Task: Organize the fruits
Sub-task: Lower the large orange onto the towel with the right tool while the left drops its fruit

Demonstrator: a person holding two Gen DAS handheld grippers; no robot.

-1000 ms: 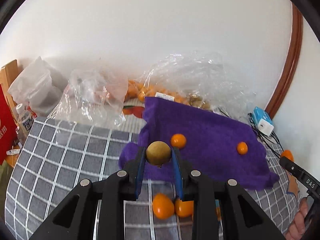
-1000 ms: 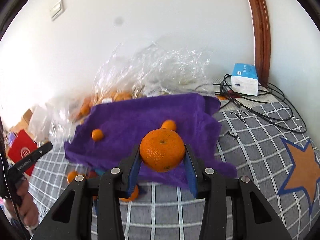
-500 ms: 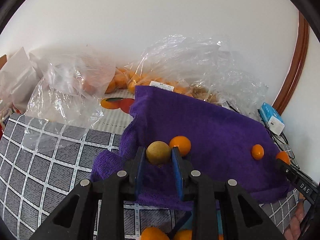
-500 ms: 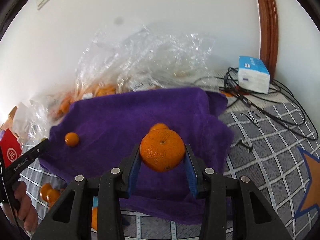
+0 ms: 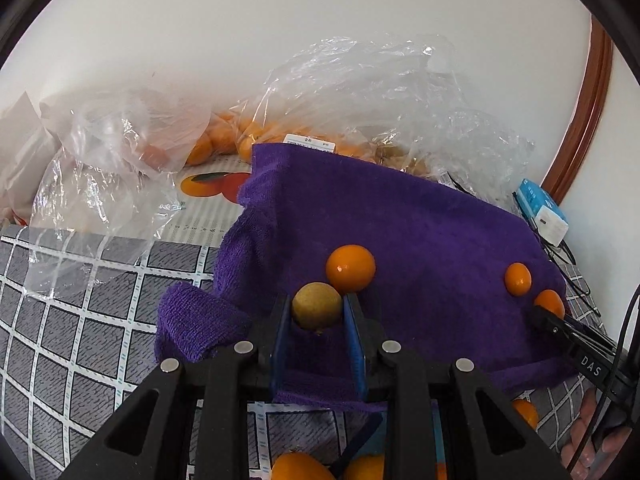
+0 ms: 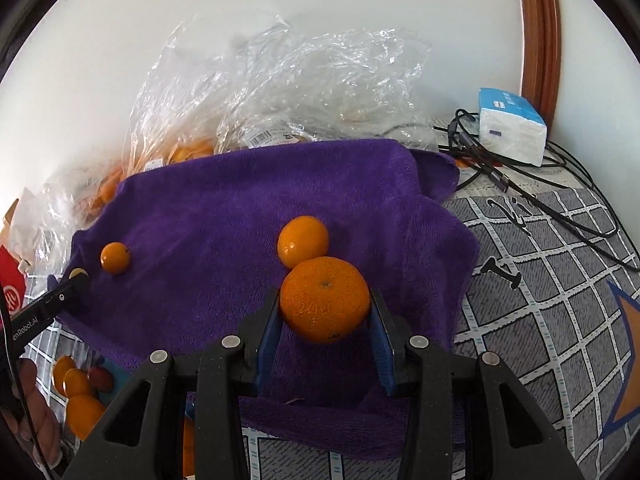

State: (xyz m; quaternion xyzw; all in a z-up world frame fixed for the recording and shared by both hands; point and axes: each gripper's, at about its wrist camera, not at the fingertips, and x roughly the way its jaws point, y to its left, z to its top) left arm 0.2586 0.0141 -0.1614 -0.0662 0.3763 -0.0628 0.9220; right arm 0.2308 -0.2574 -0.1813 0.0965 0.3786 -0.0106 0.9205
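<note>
My left gripper (image 5: 317,312) is shut on a small brown-yellow round fruit (image 5: 317,305), held low over the near left part of the purple towel (image 5: 400,220). A small orange (image 5: 351,268) lies on the towel just beyond it. My right gripper (image 6: 325,312) is shut on a large mandarin (image 6: 325,305) over the towel (image 6: 224,208), close behind a smaller orange (image 6: 303,241). Another small orange (image 6: 115,257) lies at the towel's left side, which is the fruit near the left gripper.
Clear plastic bags with more oranges (image 5: 224,136) lie against the wall behind the towel. A blue-white box (image 6: 510,126) and black cables (image 6: 560,200) sit at the right. Loose oranges (image 6: 76,384) lie on the checked cloth (image 5: 80,300) in front of the towel.
Both grippers have moved forward and lower over the purple towel, each still holding its fruit. The oranges on the towel now appear closer to the fingertips.
</note>
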